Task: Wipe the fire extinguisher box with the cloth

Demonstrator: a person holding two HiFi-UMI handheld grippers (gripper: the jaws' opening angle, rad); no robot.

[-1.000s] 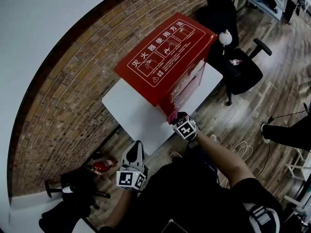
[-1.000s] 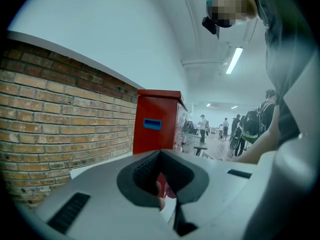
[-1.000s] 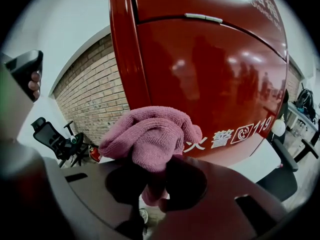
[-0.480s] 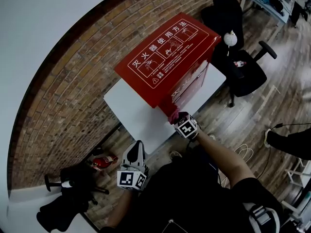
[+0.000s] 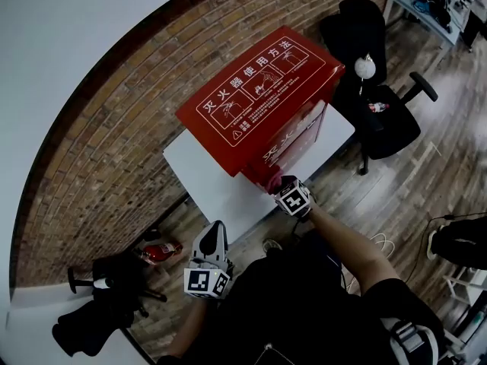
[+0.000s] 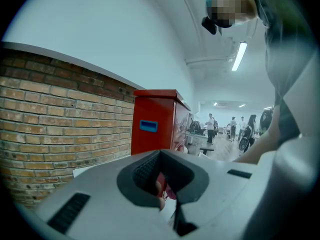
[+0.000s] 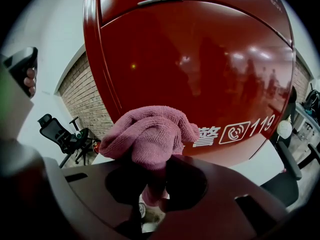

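Right gripper point(image 7: 150, 183) edged right, pinching half-hidden cloth point(image 7: 150, 134) at box point(image 5: 251, 105), left gripper point(image 6: 162, 184) jaws together

Shown: one red box point(image 5: 259, 105), one white table point(image 5: 199, 175), one pink cloth point(image 7: 150, 134) and one small red extinguisher point(image 5: 161, 251). There are two grippers, the left gripper point(image 5: 216, 228) and the right gripper point(image 5: 277, 181). There are two black chairs, one by the wall point(image 5: 358, 25) and one nearer point(image 5: 392, 124); the distant people point(image 6: 210, 126) in the left gripper view are too small to count.
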